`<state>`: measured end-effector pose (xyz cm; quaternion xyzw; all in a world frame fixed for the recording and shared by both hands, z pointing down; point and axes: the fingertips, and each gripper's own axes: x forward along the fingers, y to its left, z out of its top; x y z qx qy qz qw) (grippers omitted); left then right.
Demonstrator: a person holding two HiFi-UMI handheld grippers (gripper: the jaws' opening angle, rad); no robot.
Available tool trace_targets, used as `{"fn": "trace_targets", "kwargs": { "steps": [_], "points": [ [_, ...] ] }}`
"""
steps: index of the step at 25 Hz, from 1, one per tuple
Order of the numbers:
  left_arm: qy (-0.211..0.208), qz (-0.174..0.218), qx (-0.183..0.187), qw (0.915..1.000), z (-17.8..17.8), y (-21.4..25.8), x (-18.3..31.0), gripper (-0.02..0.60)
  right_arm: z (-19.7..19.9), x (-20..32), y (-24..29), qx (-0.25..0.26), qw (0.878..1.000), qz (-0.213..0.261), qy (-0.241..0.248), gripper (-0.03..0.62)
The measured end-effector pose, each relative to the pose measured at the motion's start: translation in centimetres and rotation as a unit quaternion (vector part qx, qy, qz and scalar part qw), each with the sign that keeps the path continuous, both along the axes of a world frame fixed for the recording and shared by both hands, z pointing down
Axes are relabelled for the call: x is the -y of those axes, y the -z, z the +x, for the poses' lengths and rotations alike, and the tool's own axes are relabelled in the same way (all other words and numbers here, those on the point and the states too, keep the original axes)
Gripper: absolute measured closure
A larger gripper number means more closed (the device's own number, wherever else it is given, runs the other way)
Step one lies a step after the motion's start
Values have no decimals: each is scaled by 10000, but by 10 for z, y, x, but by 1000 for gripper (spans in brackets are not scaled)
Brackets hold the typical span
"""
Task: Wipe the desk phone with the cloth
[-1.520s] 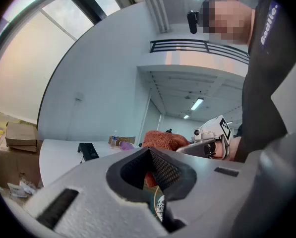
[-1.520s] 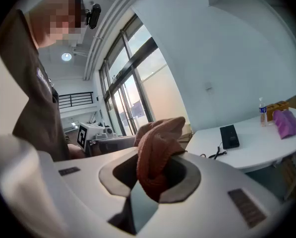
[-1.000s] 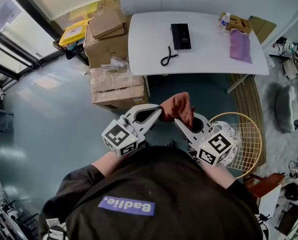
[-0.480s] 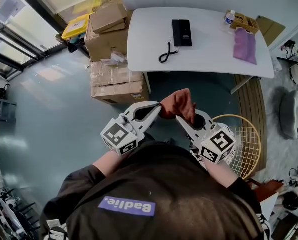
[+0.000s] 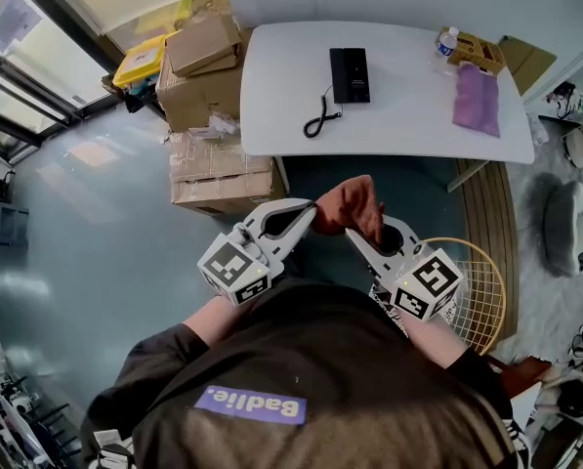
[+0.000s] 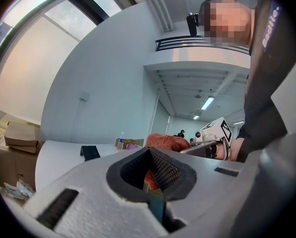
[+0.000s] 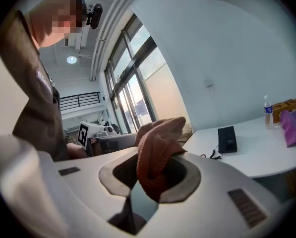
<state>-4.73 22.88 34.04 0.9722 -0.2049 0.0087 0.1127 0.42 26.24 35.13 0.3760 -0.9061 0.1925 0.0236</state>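
The black desk phone (image 5: 350, 74) lies on the white table (image 5: 408, 115) far ahead of me, its coiled cord (image 5: 316, 119) trailing to the left. It also shows small in both gripper views (image 6: 89, 152) (image 7: 227, 139). A rust-red cloth (image 5: 351, 203) is bunched in the air close to my body, between the two grippers. My left gripper (image 5: 314, 210) is shut on one edge of the cloth (image 6: 165, 142). My right gripper (image 5: 355, 234) is shut on the other part, and the cloth (image 7: 155, 152) bulges up out of its jaws.
Cardboard boxes (image 5: 218, 169) are stacked left of the table, with a yellow case (image 5: 145, 62) behind them. A purple bag (image 5: 475, 98), a water bottle (image 5: 447, 41) and a small brown box (image 5: 475, 51) sit on the table's right end. A round wire basket (image 5: 478, 283) stands at my right.
Both grippers keep the same hold on the cloth near my chest. Only the head view has shifted a little, so the table sits slightly differently in the frame.
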Motion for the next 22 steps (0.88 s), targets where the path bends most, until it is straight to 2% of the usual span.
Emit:
{"fn": "trace_targets", "kwargs": {
  "steps": [6, 22],
  "points": [
    [-173, -11, -83, 9998, 1, 0, 50, 566, 2, 45, -4, -51, 9997, -108, -211, 499],
    [-760, -57, -94, 9970, -13, 5, 183, 566, -22, 176, 4, -150, 9981, -156, -584, 500]
  ]
}}
